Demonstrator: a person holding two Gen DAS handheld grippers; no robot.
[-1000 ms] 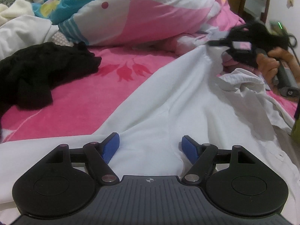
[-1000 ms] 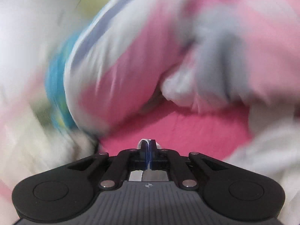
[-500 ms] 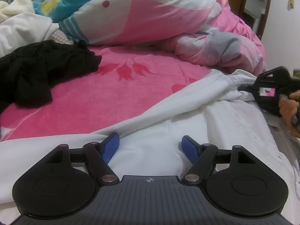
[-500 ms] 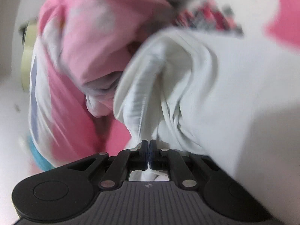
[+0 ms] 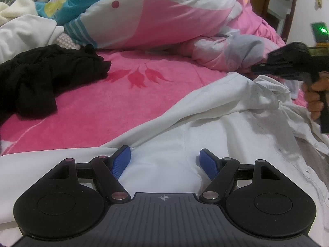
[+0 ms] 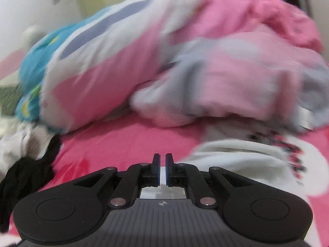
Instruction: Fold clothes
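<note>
From the left wrist, the left gripper (image 5: 165,160) stood wide open, pads apart over the white shirt (image 5: 216,127), which spread flat ahead of the jaws on the pink bedsheet (image 5: 98,107). A black garment (image 5: 41,76) lay well off to their left.

From the right wrist, the right gripper (image 6: 162,165) was nearly closed, a thin slit, nothing pinched. White cloth (image 6: 242,154) sat just right of the jaws, blurred duvet (image 6: 164,61) beyond.
</note>
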